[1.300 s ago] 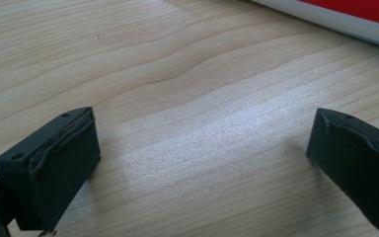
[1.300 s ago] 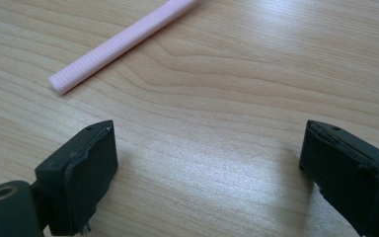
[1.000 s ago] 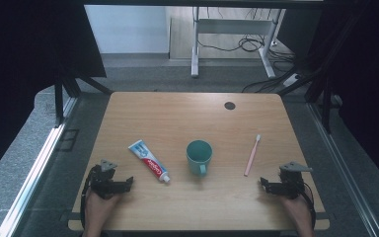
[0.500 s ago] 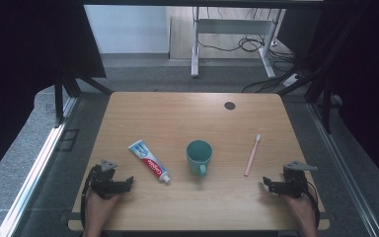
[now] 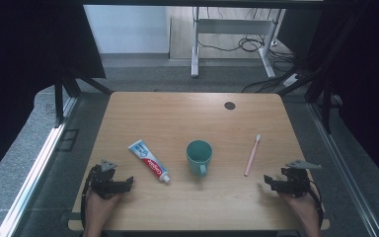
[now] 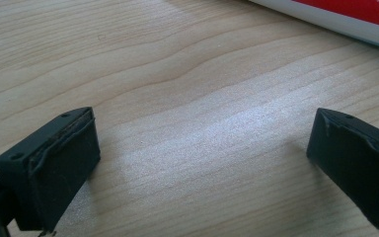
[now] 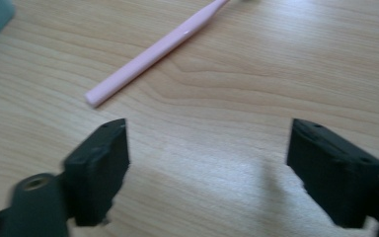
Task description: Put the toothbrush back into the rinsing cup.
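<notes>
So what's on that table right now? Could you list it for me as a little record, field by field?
table: wooden top
toothpaste tube: lying flat, left of the cup
cup: teal, upright, middle
toothbrush: pink, lying flat, right of the cup
left tool: near edge, open, nothing between its jaws
right tool: near edge, open, jaws just closing a little, nothing between them

This looks like a lab or test room set up for recording, not a home. A plain wooden table [image 5: 192, 113] stands alone on grey carpet floor [image 5: 143, 69], hemmed in by dark curtains [image 5: 24, 54] hung on black frame struts [image 5: 58, 101]. Behind it stands a white metal desk frame [image 5: 237, 37] with a tangle of loose cables [image 5: 249, 44] beneath, and a power strip [image 5: 292, 78] lies on the floor beside a pale wall [image 5: 126, 27].
</notes>
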Available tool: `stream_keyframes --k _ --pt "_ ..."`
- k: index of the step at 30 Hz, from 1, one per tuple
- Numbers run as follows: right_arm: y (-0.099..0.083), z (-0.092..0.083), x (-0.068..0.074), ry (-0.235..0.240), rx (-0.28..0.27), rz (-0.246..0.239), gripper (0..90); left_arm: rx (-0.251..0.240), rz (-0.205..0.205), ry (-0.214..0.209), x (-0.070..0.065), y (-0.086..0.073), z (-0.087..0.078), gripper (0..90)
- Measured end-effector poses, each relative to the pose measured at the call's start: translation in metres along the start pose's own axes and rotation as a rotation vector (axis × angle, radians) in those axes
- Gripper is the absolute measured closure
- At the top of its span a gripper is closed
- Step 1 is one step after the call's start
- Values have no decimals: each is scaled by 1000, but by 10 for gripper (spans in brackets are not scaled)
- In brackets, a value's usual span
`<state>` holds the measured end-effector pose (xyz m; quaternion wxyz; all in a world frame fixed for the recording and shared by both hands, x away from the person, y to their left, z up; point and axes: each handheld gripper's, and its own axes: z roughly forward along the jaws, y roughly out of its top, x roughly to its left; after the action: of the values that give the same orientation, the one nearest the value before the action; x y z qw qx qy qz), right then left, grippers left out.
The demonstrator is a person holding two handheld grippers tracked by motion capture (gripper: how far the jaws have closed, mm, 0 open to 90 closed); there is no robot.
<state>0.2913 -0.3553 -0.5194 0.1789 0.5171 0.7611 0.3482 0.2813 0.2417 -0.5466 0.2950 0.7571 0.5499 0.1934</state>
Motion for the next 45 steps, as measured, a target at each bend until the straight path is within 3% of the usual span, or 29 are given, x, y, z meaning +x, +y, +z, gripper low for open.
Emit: stream_keyframes --k 11,20,29,45 --pt "5 -5 1 26 8 -4 456 -1 -2 1 0 0 0 0" --pt "13 -9 3 55 45 -62 666 0 -4 3 -1 0 0 0" --pt "18 -3 6 96 78 -78 882 -1 -4 4 -1 0 0 0" --pt "42 8 17 148 151 -128 892 0 -5 4 -1 0 0 0"
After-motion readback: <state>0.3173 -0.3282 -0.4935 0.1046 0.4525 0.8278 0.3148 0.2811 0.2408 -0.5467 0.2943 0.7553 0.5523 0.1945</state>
